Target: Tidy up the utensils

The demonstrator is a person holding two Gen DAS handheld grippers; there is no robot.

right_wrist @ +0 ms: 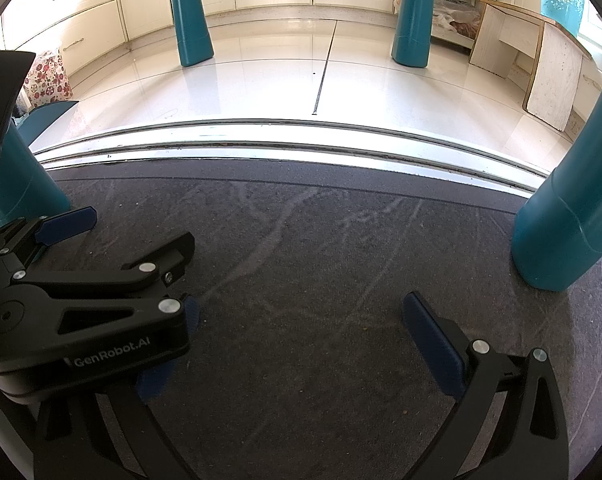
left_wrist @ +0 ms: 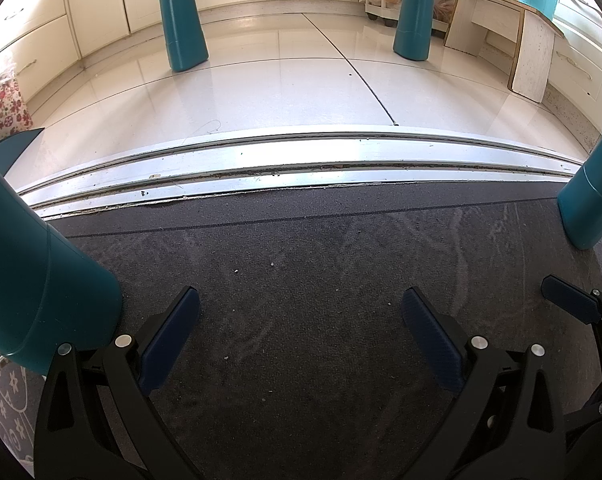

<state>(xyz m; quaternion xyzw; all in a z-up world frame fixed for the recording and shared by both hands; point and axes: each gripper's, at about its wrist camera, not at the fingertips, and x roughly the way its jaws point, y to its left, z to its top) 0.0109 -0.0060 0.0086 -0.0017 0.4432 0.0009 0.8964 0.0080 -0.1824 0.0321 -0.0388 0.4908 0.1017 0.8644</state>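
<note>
Utensils appear in neither wrist view, so their place cannot be told. Both grippers hang low over a dark grey mat. The left gripper has its jaws spread wide with nothing between them, and the right gripper is likewise wide apart and empty-handed. Ahead of both jaws runs a metal door track; teal table legs stand beside them.

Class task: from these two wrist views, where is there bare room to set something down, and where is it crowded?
Free: the dark mat between the left gripper and the metal door track, bordered by teal legs. Crowded: the mat's left side in the right wrist view, where the left gripper overlaps the right gripper.
</note>
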